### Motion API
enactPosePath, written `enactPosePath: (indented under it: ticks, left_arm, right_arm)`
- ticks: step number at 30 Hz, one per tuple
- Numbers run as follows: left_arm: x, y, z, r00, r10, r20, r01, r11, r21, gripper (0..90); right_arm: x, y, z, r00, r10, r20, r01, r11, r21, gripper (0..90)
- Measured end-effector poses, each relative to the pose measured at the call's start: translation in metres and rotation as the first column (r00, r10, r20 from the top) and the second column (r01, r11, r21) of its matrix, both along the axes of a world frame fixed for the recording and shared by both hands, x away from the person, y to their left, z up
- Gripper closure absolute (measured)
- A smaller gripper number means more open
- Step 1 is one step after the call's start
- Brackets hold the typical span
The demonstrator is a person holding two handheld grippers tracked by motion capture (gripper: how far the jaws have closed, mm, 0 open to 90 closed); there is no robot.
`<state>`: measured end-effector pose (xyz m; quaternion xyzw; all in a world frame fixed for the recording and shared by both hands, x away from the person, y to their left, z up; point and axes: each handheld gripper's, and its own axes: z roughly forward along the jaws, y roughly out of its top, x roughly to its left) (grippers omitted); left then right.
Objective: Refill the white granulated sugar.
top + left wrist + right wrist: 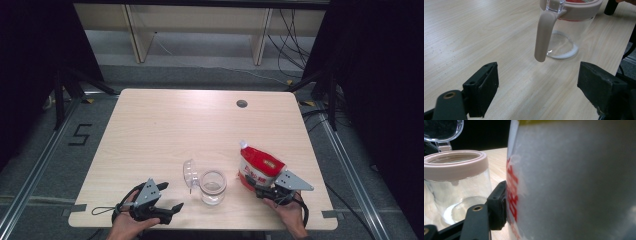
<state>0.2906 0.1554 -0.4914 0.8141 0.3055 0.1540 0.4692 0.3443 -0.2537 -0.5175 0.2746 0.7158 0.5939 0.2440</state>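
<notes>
1. High view, lower centre of frame: clear glass jar (pixel 213 187) w/ pinkish rim, upright on the wooden table (pixel 200 125), hinged transparent lid (pixel 190 173) flipped open toward upper left.
2. Lower right of frame: red-and-white refill pouch (pixel 259 169), tilted, spout toward top, just right of jar, apart from it.
3. Right gripper (pixel 261 190) at pouch's lower end, held by a hand (pixel 290 215) at bottom edge. Right gripper view: left jaw pad pressed against pouch (pixel 574 180) side, red print beside it; other jaw hidden behind pouch. Judged clamped on the pouch, jaws wide around it.
4. Same view, left side of frame: jar (pixel 456 182) w/ rim, lid (pixel 444 130) up at top left, thin white residue on the jar floor.
5. Left gripper (pixel 162 200) at lower left of high view, jaws spread, nothing between them. Left gripper view: both jaws wide apart at bottom corners, jar's beige handle (pixel 544 37) hanging between and beyond them, not touched.
6. Likely step: pouring pouch contents into jar.
7. Risks, as judgement:
   - jar unheld; pouch nudging rim could slide or tip it → left gripper not yet on handle.
   - soft pouch could buckle or slip in a wide grip near its base → spill on table.
   - open lid stands on far-left side of the mouth; spout approach from that side could hit it.
   - pouch tilted too fast → contents overshoot narrow mouth.
</notes>
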Motion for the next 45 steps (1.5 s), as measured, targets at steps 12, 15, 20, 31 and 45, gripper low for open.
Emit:
enactPosePath:
  ticks: [12,15,20,31,45]
  left_arm:
    - [-0.001,0.000,-0.001,1.0000,0.000,-0.001,0.000,1.0000,-0.005,16.9]
    - [-0.001,0.001,-0.001,0.9997,0.015,-0.018,-0.015,0.9998,-0.013,16.9]
    - [-0.002,0.002,-0.001,0.9996,0.021,-0.018,-0.021,0.9997,-0.011,16.9]
    - [-0.004,0.000,-0.001,1.0000,0.005,0.001,-0.005,0.9998,-0.018,16.9]
    - [-0.004,0.003,0.000,0.9998,-0.010,0.015,0.010,0.9999,0.009,17.0]
  right_arm:
    - [0.002,0.001,0.000,0.9998,0.007,0.018,-0.007,1.0000,0.002,38.4]
    - [0.001,0.003,-0.001,0.9999,-0.013,0.009,0.013,0.9999,0.008,38.6]
    - [0.005,0.004,0.001,0.9995,-0.001,0.031,0.002,0.9999,-0.016,40.8]
    - [-0.005,0.013,0.010,0.9980,-0.058,-0.025,0.056,0.9967,-0.058,43.4]
    - [-0.025,0.022,0.031,0.9835,-0.107,0.146,0.152,0.9273,-0.342,45.5]
